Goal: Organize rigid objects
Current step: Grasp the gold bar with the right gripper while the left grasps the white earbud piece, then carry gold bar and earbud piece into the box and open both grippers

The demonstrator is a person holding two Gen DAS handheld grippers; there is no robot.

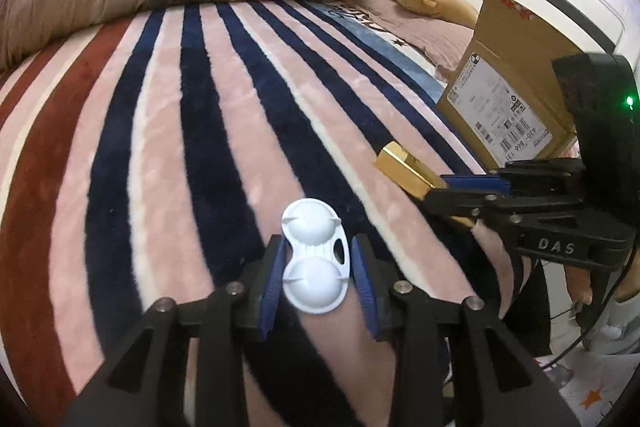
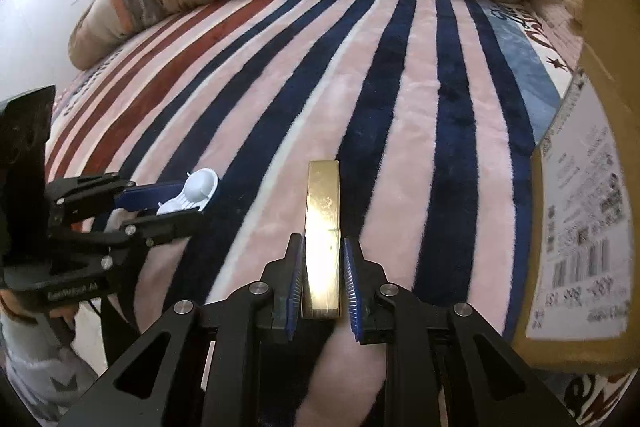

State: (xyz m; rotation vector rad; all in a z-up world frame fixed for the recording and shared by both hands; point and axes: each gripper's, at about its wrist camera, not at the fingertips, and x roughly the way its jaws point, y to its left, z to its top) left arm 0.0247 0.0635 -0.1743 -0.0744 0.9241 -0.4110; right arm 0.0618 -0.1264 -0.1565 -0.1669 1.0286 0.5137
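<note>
The left gripper (image 1: 318,267) is clamping a white double-cup piece (image 1: 314,257) above the bed (image 1: 160,127)'s near edge; the right gripper (image 2: 322,275) is gripping a gold bar (image 2: 322,227) there, beside a cardboard box (image 2: 580,227).

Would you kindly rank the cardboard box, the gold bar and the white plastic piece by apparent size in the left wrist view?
1. Cardboard box, clearly largest, though partly hidden.
2 and 3. White plastic piece and gold bar: unsure. The white piece looks bigger but sits nearer the camera, and the right gripper hides part of the bar.
</note>
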